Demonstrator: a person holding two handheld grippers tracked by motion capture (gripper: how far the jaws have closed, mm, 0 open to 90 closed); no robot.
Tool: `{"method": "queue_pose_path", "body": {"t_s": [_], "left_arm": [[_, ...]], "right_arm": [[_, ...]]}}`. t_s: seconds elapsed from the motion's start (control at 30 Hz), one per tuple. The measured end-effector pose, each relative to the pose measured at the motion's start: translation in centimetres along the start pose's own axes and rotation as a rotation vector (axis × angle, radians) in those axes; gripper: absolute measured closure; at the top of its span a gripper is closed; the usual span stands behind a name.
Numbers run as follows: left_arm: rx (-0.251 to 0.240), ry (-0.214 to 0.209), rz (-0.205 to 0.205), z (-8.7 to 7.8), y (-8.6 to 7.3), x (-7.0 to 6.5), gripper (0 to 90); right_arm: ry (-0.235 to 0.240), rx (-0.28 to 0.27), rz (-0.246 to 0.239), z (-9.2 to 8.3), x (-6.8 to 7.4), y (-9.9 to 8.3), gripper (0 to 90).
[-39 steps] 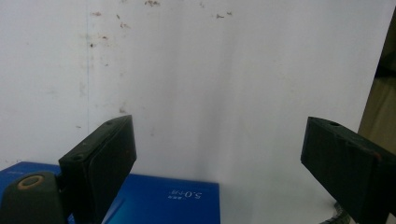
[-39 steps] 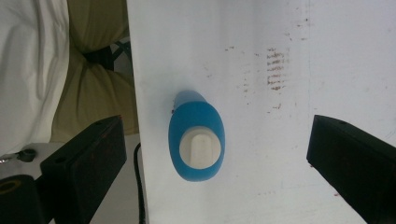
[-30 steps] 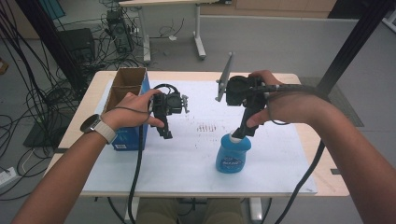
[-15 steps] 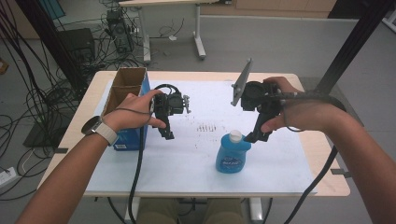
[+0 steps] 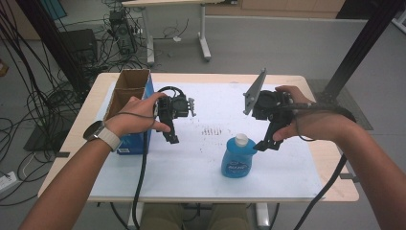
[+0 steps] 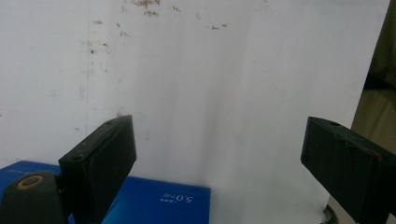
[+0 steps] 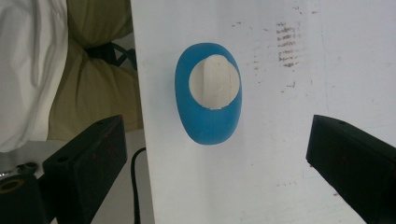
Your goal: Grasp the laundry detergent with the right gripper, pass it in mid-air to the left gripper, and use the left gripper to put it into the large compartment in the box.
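A blue bottle (image 5: 237, 160) with a white cap stands upright on the white mat (image 5: 191, 167). My right gripper (image 5: 265, 143) hangs just right of the cap, pointing down, jaws open and empty. Seen from the right gripper view, the bottle (image 7: 209, 100) is below and ahead of my right gripper (image 7: 217, 154), with its cap facing the camera. My left gripper (image 5: 171, 138) hovers over the mat beside the blue box (image 5: 131, 141), open with nothing in it. In the left gripper view, my left gripper (image 6: 219, 135) frames bare mat, and the box's corner (image 6: 154, 200) lies below.
The blue box has an open cardboard top (image 5: 129, 91) and stands at the table's left side. Small dark specks (image 5: 213, 130) mark the mat's middle. The table's near edge (image 5: 230, 197) is close to the bottle. Cables trail from both grippers.
My right gripper has moved right and down, from above the bottle's cap to beside it. The bottle stays standing. My left hand has not moved.
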State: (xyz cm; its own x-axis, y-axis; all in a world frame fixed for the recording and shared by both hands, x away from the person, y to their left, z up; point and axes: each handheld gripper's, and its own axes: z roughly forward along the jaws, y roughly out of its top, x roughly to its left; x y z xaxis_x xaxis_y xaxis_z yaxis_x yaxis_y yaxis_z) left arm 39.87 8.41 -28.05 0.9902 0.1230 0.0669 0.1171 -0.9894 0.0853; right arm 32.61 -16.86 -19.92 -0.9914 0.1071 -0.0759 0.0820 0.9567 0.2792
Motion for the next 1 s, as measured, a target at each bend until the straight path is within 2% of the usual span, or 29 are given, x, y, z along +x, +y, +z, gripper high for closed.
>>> {"method": "queue_pose_path", "body": {"t_s": [1.0], "left_arm": [[0.003,0.010,-0.013,0.0,1.3,-0.5,10.6]], "right_arm": [[0.032,-0.108,0.035,2.2,-0.4,-4.4,4.7]]}}
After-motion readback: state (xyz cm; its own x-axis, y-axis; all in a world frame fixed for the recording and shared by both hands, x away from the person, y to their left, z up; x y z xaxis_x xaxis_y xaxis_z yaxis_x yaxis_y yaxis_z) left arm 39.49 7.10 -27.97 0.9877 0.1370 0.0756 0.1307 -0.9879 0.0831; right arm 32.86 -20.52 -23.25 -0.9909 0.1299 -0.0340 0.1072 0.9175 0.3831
